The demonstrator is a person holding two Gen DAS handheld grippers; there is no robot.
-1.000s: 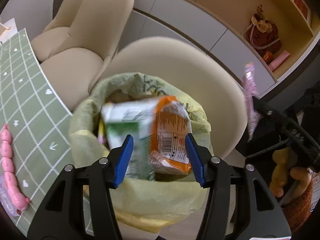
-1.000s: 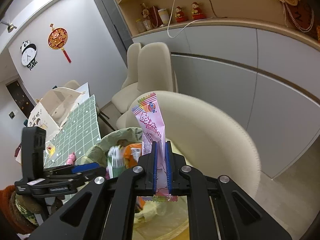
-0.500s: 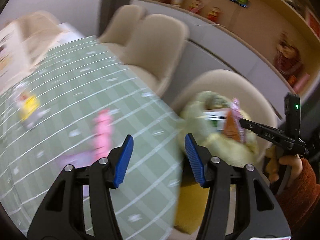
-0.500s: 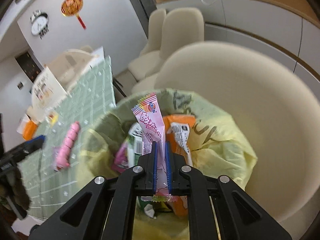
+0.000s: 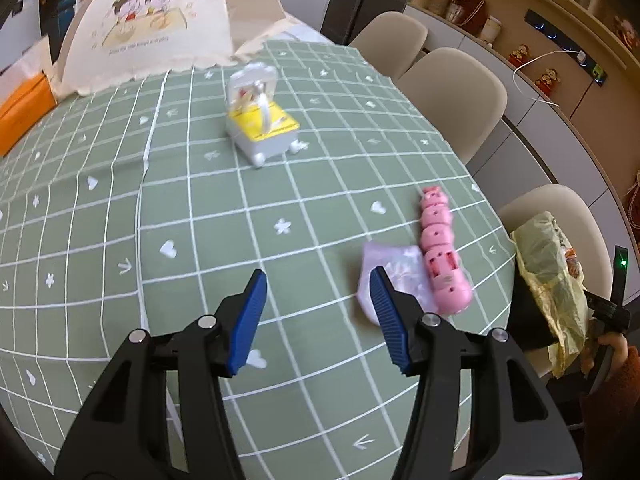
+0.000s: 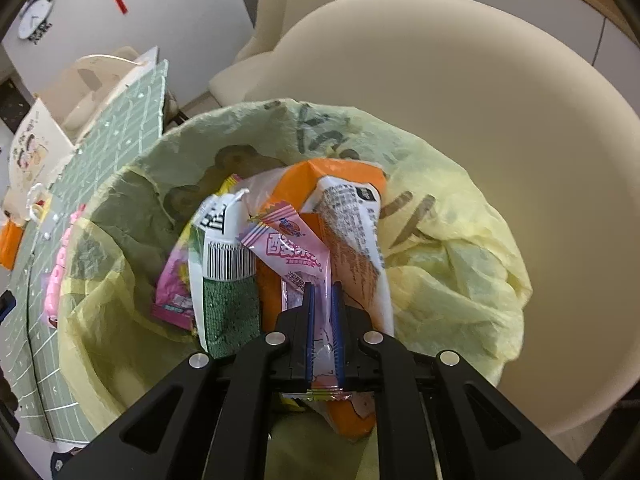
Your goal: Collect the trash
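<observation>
My right gripper (image 6: pixel 322 292) is shut on a pink snack wrapper (image 6: pixel 294 254) and holds it over the open yellow trash bag (image 6: pixel 448 280), which holds an orange packet (image 6: pixel 344 184), a green-and-white carton (image 6: pixel 226 264) and a magenta wrapper (image 6: pixel 172 292). My left gripper (image 5: pixel 318 300) is open and empty above the green checked tablecloth (image 5: pixel 200 208). A crumpled pale lilac wrapper (image 5: pixel 396 276) lies on the cloth just right of it, beside a pink segmented toy (image 5: pixel 440 252). The trash bag shows at the right of the left wrist view (image 5: pixel 548 272).
A small white and yellow toy cart (image 5: pixel 260 120) stands mid-table. A white food cover (image 5: pixel 156 24) and an orange box (image 5: pixel 24 108) sit at the far left. Beige chairs (image 5: pixel 452 92) line the table's right side; the bag sits on one (image 6: pixel 480 100).
My left gripper has swung from over the trash bag to above the table. My right gripper has moved down over the bag's mouth with the pink wrapper still held.
</observation>
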